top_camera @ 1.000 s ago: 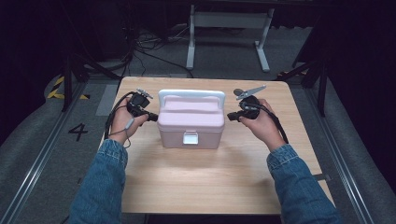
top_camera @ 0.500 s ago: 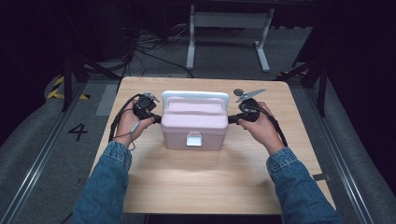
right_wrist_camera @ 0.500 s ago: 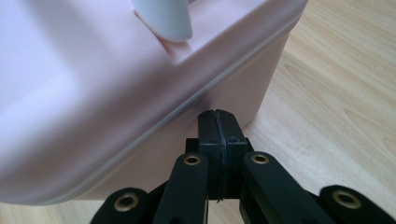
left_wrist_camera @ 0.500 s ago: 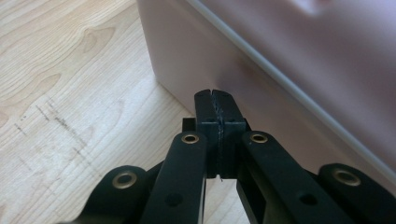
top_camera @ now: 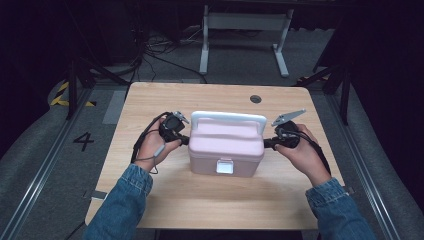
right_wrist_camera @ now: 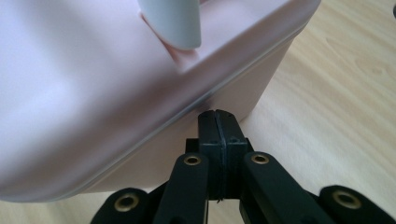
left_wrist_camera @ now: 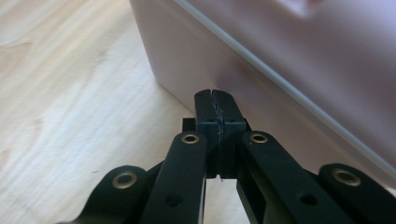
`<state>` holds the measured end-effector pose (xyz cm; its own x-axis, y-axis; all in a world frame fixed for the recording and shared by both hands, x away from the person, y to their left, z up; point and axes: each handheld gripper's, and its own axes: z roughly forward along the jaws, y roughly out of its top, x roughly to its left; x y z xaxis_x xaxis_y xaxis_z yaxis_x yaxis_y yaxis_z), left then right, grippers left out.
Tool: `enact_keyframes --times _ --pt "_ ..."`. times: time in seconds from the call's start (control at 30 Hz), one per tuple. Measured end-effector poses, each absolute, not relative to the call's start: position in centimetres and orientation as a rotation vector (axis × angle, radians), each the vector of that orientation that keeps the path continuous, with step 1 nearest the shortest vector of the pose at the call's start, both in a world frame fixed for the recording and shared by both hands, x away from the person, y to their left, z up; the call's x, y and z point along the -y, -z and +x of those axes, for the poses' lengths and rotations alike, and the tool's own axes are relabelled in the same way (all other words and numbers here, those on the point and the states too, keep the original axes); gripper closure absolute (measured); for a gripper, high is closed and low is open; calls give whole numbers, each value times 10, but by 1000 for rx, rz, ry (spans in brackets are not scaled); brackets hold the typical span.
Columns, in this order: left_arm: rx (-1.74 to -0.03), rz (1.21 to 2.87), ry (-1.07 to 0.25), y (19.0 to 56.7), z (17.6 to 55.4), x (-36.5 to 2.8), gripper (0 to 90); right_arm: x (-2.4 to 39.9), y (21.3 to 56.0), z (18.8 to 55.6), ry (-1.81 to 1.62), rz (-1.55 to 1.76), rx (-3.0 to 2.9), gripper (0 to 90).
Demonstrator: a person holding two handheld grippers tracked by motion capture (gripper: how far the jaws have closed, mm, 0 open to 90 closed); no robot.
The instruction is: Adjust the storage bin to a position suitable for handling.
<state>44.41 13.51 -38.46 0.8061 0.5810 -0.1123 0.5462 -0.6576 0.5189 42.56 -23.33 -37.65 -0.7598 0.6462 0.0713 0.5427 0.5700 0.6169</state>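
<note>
A: Tools are being brought in against the pink box (top_camera: 226, 148) from both sides. Against the picture of a second ago, the left tool (top_camera: 184, 140) and the right tool (top_camera: 269, 144) are now being pressed to its end walls, where they were being held just apart from it.

B: And the jaws?

A: Both pairs are being kept pressed together, with nothing pinched between them. In the left gripper view the closed tips (left_wrist_camera: 217, 109) are being set against the box wall below the lid seam; in the right gripper view the same is being done just under the lid's edge, near the grey handle (right_wrist_camera: 172, 21).

B: Where is the box being kept?

A: It is being left standing mid-worktop (top_camera: 150, 100), latch toward the person. The box itself has been shifted a little. Judged from this, a squeeze between the two closed tools is being prepared, for lifting or sliding.
</note>
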Motion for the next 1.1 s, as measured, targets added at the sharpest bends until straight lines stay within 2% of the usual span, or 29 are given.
enact_keyframes --times 0.43,0.6,0.77,0.83,1.03,1.1 --pt "-732 2462 -26 388 409 -103 900 277 379 382 -1005 1099 -2627 900" --pt "-737 2489 -28 387 408 -101 900 280 381 378 -1043 1109 -2613 900" --pt "-779 2434 13 383 411 -110 894 280 379 379 -1041 1063 -2601 900" --pt "-809 2456 -33 378 411 -118 835 283 373 378 -1022 1038 -2596 867" --pt "-815 2413 -48 364 404 -135 781 298 365 372 -1015 1056 -2539 744" --pt "-820 2412 -60 357 401 -139 735 302 363 367 -1008 1057 -2535 707"
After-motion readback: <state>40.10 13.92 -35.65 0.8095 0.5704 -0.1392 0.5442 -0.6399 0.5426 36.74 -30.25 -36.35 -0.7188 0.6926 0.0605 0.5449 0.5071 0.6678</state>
